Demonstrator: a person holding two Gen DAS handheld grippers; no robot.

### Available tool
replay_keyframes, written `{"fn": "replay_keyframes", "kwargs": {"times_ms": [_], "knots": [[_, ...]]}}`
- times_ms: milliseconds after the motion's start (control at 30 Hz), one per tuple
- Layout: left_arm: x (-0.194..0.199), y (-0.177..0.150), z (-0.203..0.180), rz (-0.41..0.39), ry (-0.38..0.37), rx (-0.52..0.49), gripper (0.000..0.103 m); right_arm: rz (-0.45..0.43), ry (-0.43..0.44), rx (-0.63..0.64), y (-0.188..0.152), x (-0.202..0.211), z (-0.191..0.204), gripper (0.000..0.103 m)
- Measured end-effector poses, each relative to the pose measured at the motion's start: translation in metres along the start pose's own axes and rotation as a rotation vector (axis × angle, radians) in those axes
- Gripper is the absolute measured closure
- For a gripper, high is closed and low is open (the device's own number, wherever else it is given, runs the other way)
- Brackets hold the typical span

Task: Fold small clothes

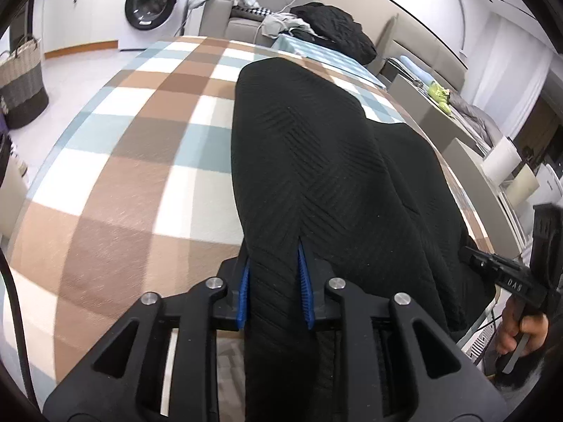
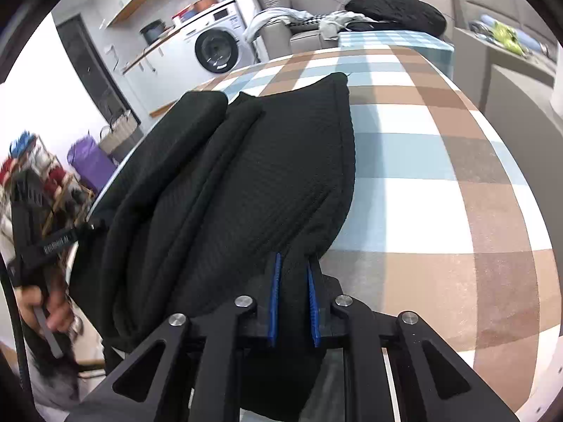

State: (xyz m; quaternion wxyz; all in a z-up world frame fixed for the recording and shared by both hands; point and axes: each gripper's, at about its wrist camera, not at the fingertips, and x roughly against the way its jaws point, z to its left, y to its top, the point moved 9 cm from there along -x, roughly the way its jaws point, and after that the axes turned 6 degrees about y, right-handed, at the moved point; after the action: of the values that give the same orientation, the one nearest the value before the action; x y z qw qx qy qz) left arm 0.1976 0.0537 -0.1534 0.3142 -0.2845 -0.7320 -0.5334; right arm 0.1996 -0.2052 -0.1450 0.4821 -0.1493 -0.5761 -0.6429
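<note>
Two hand-held grippers, left (image 1: pixel 274 267) and right (image 2: pixel 293 269), clamp one black garment (image 1: pixel 316 161).

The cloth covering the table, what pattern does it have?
The tablecloth is checked in brown, light blue and white squares; the right wrist view shows it best.

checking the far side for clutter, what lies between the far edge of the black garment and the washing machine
In the left wrist view, past the black garment there is only bare checked blanket, then white floor up to the washing machine.
</note>
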Motion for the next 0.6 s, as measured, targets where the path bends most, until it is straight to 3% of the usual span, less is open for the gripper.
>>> {"fn": "replay_keyframes", "kwargs": {"times_ms": [167, 300, 367, 467, 600], "knots": [[0.012, 0.001, 0.01, -0.021, 0.022, 0.001, 0.077, -0.015, -0.083, 0.014, -0.008, 0.016, -0.014, 0.075], [0.029, 0.005, 0.005, -0.08, 0.047, -0.031, 0.069, -0.085, -0.087, 0.009, 0.0, 0.036, -0.014, 0.07], [0.039, 0.007, -0.003, -0.115, 0.041, -0.057, 0.058, -0.136, -0.043, 0.017, 0.011, 0.047, 0.004, 0.067], [0.053, 0.004, -0.022, -0.157, 0.021, -0.115, 0.038, -0.146, 0.066, 0.049, 0.024, 0.04, 0.043, 0.06], [0.06, -0.003, -0.033, -0.162, -0.007, -0.135, 0.033, -0.081, 0.196, 0.058, 0.03, 0.004, 0.088, 0.06]]}}
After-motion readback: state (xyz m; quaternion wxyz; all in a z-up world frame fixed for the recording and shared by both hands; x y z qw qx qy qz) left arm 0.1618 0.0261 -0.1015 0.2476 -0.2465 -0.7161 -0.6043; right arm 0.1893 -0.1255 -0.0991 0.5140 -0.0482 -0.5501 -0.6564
